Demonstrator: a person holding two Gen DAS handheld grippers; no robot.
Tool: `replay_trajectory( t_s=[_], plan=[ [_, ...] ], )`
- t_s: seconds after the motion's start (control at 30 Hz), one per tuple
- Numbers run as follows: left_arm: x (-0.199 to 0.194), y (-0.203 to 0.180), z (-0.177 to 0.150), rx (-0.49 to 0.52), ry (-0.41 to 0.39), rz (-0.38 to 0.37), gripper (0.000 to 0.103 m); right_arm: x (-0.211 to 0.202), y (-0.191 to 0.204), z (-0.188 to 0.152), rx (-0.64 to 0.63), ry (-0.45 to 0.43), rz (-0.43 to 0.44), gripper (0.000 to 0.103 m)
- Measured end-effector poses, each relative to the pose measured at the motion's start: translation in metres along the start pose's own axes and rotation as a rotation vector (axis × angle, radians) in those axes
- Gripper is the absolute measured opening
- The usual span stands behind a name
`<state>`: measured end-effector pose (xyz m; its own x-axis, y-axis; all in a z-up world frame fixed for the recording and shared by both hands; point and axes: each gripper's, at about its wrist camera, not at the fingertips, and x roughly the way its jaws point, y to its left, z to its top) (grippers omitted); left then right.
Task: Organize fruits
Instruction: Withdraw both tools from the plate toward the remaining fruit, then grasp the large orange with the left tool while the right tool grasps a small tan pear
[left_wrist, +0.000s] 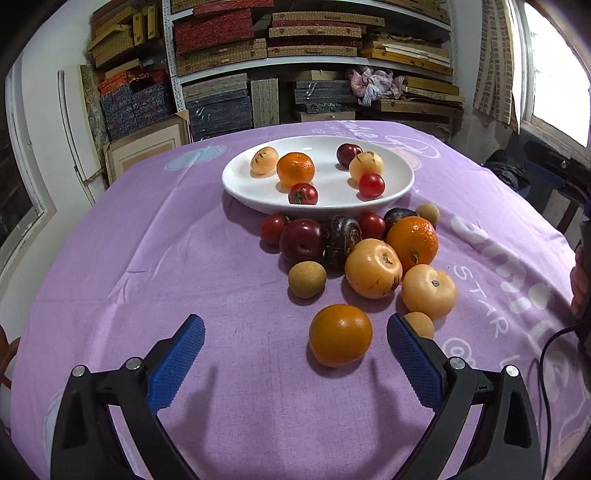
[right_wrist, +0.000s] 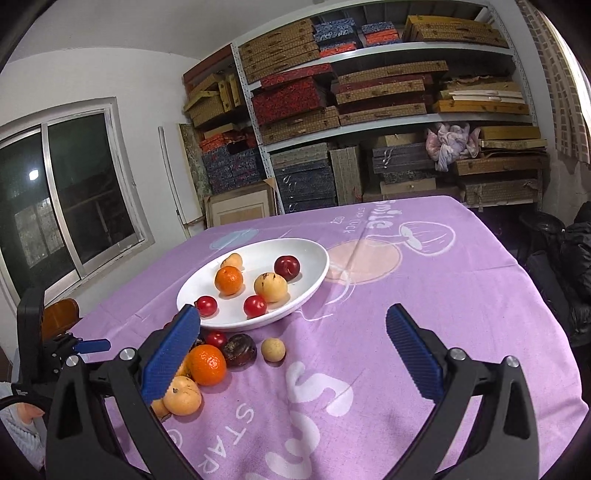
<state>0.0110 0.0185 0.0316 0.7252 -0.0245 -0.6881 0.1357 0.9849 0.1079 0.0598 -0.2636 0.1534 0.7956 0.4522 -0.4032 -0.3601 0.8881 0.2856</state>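
Observation:
A white oval plate on the purple cloth holds several fruits: a tangerine, two pale yellow fruits, a dark plum and two small red ones. Loose fruit lies in front of it, among them an orange, a tangerine, yellow fruits and a plum. My left gripper is open, with the orange just ahead of its fingers, nearer the right one. My right gripper is open over bare cloth, right of the pile.
Shelves of stacked woven boxes stand behind the table. A window is at the left in the right wrist view. A hand and a cable show at the right edge of the left wrist view. The left gripper's body shows at the left in the right wrist view.

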Motion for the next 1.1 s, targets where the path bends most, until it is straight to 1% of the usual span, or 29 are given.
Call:
replay_trajectory(
  t_s=[0.07,0.1,0.17,0.23,0.3,0.4,0.47,0.5,0.53,0.57,0.63,0.73,0.8,0.97,1.07,1.1],
  plan=[
    [0.008,-0.004,-0.002,0.021,0.019,0.023,0.1,0.003,-0.001,-0.001,0.014,0.016,-0.002,0.099],
    [0.012,-0.004,-0.003,0.026,0.04,0.025,0.1,0.005,0.0,-0.003,0.016,0.031,0.003,0.099],
    [0.015,-0.002,-0.003,0.018,0.054,0.017,0.1,0.013,0.004,-0.006,-0.003,0.073,0.01,0.099],
    [0.017,0.004,-0.004,-0.006,0.063,0.0,0.1,0.025,0.014,-0.011,-0.059,0.138,0.023,0.099],
    [0.022,0.013,-0.005,-0.042,0.091,-0.027,0.1,0.037,0.027,-0.018,-0.134,0.2,0.006,0.099],
    [0.032,0.024,-0.008,-0.11,0.149,-0.057,0.1,0.05,0.045,-0.026,-0.239,0.254,-0.009,0.098],
    [0.031,0.028,-0.009,-0.128,0.15,-0.07,0.1,0.059,0.053,-0.027,-0.294,0.282,-0.006,0.084],
    [0.031,0.027,-0.009,-0.125,0.152,-0.067,0.1,0.065,0.056,-0.028,-0.32,0.309,-0.002,0.065],
    [0.031,0.026,-0.01,-0.12,0.155,-0.061,0.1,0.072,0.057,-0.027,-0.335,0.339,0.006,0.054],
    [0.031,0.024,-0.01,-0.112,0.159,-0.053,0.1,0.079,0.056,-0.027,-0.342,0.36,0.015,0.054],
    [0.032,0.021,-0.01,-0.091,0.166,-0.035,0.1,0.09,0.052,-0.025,-0.352,0.374,0.02,0.054],
    [0.032,0.02,-0.01,-0.093,0.167,-0.041,0.1,0.1,0.044,-0.025,-0.337,0.393,0.036,0.054],
    [0.032,0.02,-0.01,-0.094,0.167,-0.042,0.1,0.106,0.042,-0.025,-0.332,0.408,0.043,0.053],
    [0.032,0.02,-0.01,-0.094,0.167,-0.042,0.1,0.118,0.046,-0.021,-0.361,0.42,0.037,0.05],
    [0.032,0.02,-0.01,-0.094,0.167,-0.042,0.1,0.123,0.049,-0.021,-0.381,0.438,0.042,0.042],
    [0.032,0.02,-0.01,-0.093,0.167,-0.042,0.1,0.125,0.05,-0.021,-0.386,0.449,0.042,0.038]
  ],
)
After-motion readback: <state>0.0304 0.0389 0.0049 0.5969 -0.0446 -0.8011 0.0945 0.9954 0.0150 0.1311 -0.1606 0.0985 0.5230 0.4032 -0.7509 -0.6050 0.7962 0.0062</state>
